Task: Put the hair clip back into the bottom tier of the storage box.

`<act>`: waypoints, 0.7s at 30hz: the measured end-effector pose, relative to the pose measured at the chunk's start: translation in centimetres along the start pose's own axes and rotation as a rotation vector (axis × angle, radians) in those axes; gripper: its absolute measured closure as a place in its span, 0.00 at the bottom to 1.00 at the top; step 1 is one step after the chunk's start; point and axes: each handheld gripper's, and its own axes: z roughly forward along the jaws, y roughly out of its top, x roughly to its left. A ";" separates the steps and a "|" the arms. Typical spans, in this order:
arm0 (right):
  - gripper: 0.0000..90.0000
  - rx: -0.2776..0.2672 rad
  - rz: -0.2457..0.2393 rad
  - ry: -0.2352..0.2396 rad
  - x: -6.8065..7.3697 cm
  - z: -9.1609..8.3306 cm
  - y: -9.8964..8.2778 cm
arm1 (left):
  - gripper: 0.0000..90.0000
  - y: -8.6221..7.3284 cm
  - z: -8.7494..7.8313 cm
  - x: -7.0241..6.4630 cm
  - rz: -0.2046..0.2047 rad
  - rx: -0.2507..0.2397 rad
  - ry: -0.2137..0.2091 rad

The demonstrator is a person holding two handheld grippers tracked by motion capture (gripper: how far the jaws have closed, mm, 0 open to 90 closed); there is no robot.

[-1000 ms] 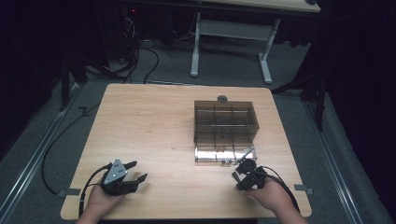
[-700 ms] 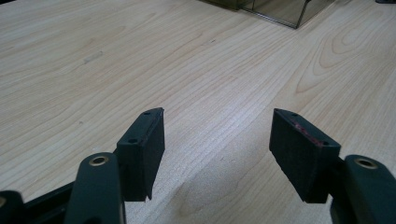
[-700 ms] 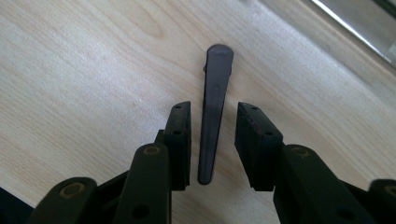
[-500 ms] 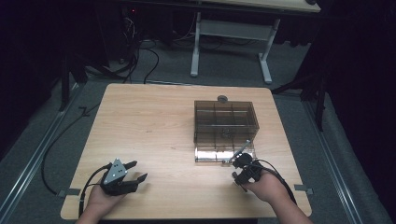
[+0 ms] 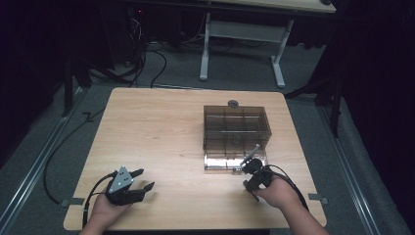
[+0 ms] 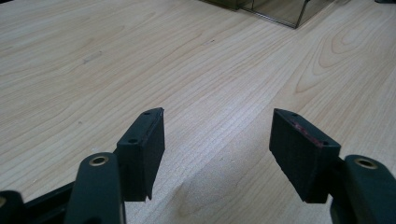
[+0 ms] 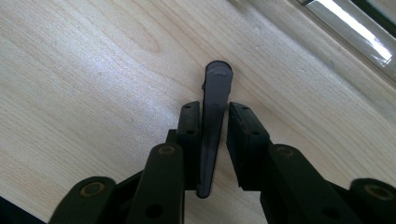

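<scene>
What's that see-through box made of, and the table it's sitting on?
The box looks like smoky tinted clear plastic: its inner dividers show through the shiny walls. The table looks like pale wood or a wood-look laminate, with grain lines and a smooth, slightly glossy top.

Black hand-held gripper [image 7: 215, 140] with brass-ringed screws, blocky pads.

A slim dark grey clip [image 7: 212, 126], tapering and rounded at its far end, is sitting edge-up between the right claw's [image 7: 214, 116] pads, pointing away over the desk [image 7: 70, 70] just before the smoked clear box [image 5: 236, 128].
</scene>
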 end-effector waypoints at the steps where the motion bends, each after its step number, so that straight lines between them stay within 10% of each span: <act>1: 0.85 0.000 0.003 0.001 0.0 0.0 0.0 | 0.40 0.0 0.0 0.0 0.001 0.000 0.000; 21: 0.89 0.018 -0.009 -0.010 0.2 0.1 0.3 | 0.40 0.0 0.0 0.0 0.001 -0.002 -0.001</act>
